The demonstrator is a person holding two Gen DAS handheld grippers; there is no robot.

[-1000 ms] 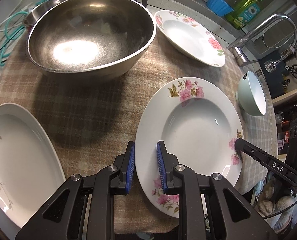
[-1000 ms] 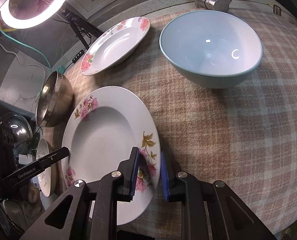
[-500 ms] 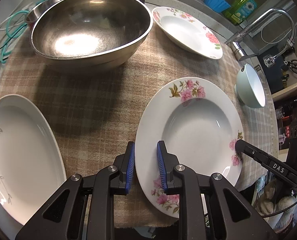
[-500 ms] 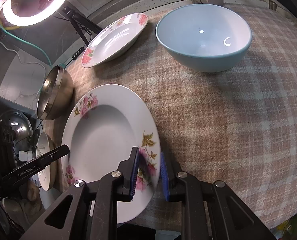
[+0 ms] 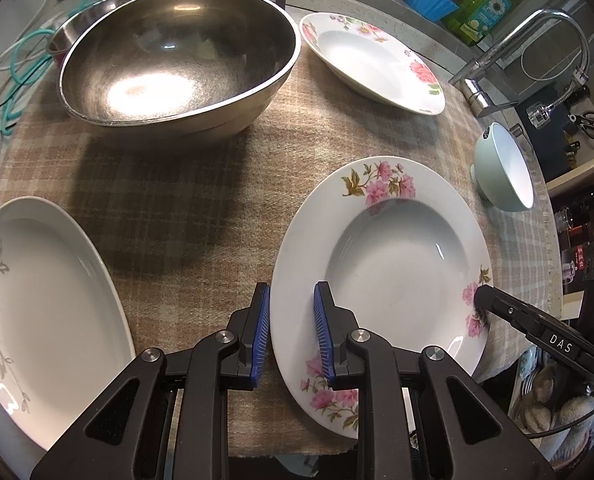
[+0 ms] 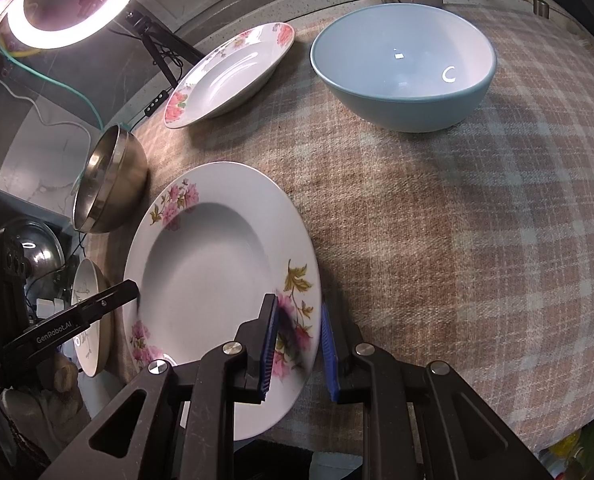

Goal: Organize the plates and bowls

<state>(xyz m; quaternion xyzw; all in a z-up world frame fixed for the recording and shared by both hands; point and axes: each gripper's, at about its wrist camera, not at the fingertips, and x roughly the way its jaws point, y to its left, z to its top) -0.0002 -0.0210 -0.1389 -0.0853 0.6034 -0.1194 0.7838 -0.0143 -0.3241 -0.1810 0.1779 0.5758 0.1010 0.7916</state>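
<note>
You hold one floral plate (image 5: 381, 264) w/ both grippers, near the front edge of the checked cloth (image 5: 185, 200). Left gripper (image 5: 291, 334) clamps its left rim, right gripper (image 6: 297, 346) the opposite rim: a two-sided pinch, prob. so the plate lifts level. Matching floral plate (image 5: 371, 62) sits at the back, likely the stack target. Steel bowl (image 5: 177, 64), blue bowl (image 6: 403, 66) & oval plate (image 5: 41, 312) rest apart.

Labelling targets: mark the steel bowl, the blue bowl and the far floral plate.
steel bowl (image 5: 169, 68), left wrist view, on its inner base.
blue bowl (image 6: 403, 60), right wrist view, on its inner wall.
far floral plate (image 5: 361, 56), left wrist view, in its well.
</note>
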